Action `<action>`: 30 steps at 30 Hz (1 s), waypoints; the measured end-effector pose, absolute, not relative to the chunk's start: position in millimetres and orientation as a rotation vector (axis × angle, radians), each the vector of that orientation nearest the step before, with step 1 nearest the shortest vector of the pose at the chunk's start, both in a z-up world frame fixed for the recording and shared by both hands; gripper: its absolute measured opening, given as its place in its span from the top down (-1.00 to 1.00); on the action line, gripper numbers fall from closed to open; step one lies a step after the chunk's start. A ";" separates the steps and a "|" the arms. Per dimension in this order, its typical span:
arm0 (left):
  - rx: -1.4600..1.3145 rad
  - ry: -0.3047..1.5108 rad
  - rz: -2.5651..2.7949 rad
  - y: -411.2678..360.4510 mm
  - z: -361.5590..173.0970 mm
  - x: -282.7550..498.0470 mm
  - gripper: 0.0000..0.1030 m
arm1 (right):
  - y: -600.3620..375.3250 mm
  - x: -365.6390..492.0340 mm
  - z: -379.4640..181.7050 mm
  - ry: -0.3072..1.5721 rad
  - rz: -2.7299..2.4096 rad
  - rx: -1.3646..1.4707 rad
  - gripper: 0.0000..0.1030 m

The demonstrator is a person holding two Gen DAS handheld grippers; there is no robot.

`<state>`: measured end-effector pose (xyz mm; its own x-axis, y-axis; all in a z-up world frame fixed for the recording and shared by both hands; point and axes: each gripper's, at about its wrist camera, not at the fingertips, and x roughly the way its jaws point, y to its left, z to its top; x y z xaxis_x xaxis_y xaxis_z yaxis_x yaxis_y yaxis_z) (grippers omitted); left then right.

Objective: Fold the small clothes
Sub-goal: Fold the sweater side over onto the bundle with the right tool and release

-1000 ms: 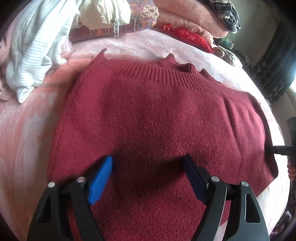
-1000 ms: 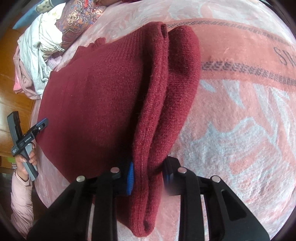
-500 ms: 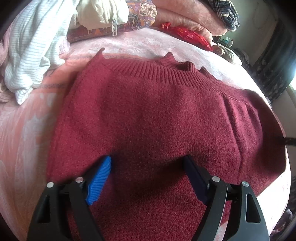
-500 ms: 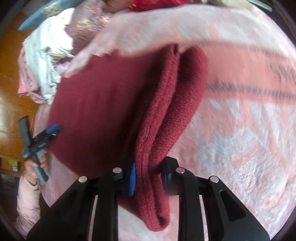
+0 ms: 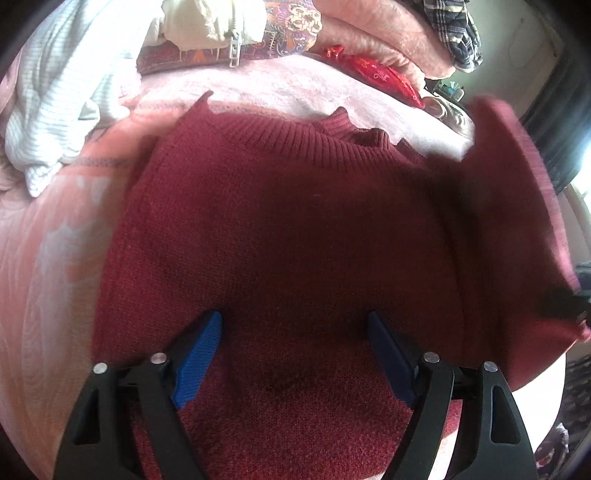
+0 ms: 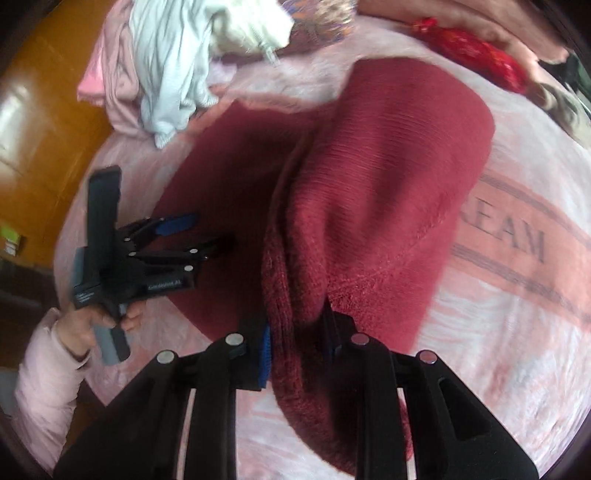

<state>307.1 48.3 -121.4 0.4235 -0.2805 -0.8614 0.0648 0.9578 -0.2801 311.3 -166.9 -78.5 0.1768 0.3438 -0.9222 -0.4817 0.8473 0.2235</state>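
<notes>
A dark red knit sweater (image 5: 295,229) lies on a pink blanket (image 5: 48,258), ribbed hem at the far side. My left gripper (image 5: 295,336) is open, its blue pads just above the sweater's near part; it also shows in the right wrist view (image 6: 192,236). My right gripper (image 6: 295,332) is shut on the sweater's right edge (image 6: 369,206) and holds it lifted above the flat part. That raised flap shows at the right of the left wrist view (image 5: 517,206).
A pile of clothes lies at the far side: a white striped garment (image 5: 55,85), a cream zipped one (image 5: 210,22), patterned fabric (image 5: 291,26) and a red item (image 5: 373,70). A wooden floor (image 6: 37,110) lies beyond the bed's left edge.
My right gripper has lifted the sweater's right edge and swung it up and leftward over the body. My left gripper stays open over the sweater's near part.
</notes>
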 end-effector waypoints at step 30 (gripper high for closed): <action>-0.619 1.160 -0.424 -8.1 -100.8 318.7 -0.55 | -225.7 264.7 -129.3 1.346 0.750 0.103 0.24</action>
